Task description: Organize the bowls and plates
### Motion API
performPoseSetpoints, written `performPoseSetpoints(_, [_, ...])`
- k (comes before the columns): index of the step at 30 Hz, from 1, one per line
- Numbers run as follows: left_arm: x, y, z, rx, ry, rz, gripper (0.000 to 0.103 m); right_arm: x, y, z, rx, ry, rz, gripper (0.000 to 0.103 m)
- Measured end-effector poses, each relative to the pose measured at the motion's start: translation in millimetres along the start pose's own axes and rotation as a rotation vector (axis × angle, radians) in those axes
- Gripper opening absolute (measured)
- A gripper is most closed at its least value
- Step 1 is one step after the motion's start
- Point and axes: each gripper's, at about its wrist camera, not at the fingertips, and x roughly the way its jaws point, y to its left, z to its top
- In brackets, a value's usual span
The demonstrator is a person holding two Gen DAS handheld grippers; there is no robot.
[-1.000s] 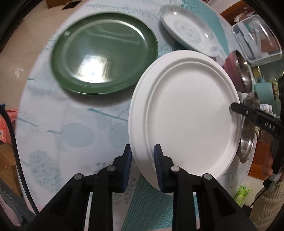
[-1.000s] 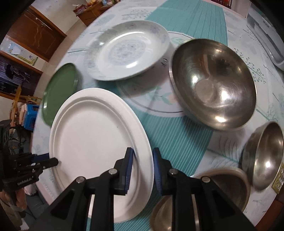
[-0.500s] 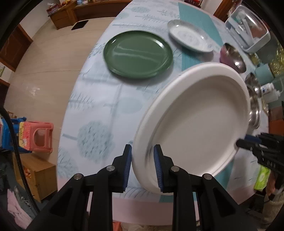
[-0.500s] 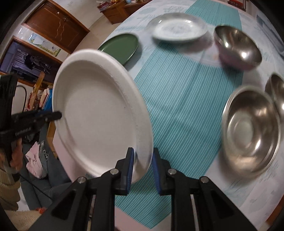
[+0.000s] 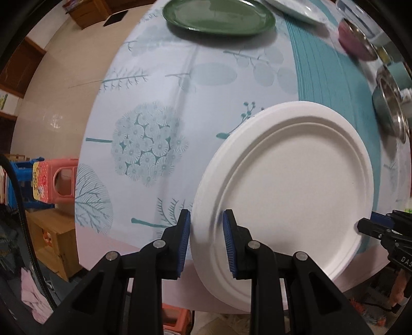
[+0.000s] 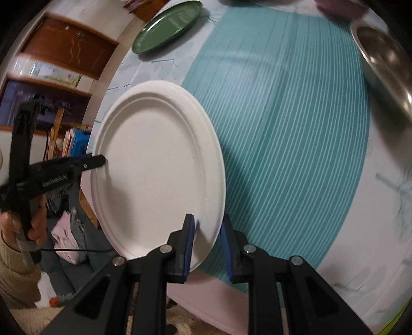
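White paper plate [image 5: 291, 185] fills the middle of both wrist views, lifted clear of the table [image 5: 180, 98] and tilted, with its near part hanging past the table edge. Left gripper [image 5: 206, 241] has its blue-padded fingers [image 5: 185, 242] clenched on the plate's rim, one pad against the underside and one on the upper face. Right gripper [image 6: 207, 243] grasps the opposite rim in the same way, its fingers [image 6: 189, 244] set on either side of the thin edge. In the left wrist view the right gripper's black tip shows at the plate's far edge, and in the right wrist view the left gripper with the person's hand [image 6: 18, 226] on its handle shows at the far side. Beyond the plate, a green plate [image 5: 219, 15] lies flat on the tree-printed tablecloth near the far side of the table, with a white patterned plate [image 5: 296, 10] just beside it at the frame's top. A teal striped runner [image 6: 283, 123] crosses the table. Along its right side stand a pink-sided metal bowl [image 5: 355, 41] and a steel bowl [image 5: 388, 108], well apart from the held plate. A pink plastic stool [image 5: 54, 180] stands on the floor beside the table.
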Motion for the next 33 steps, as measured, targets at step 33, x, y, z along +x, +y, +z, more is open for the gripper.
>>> performPoseSetpoints(33, [-2,35,2,0.161,-0.062,-0.087,0.053,17,25,-16,0.283,-0.14,-0.199,0.043])
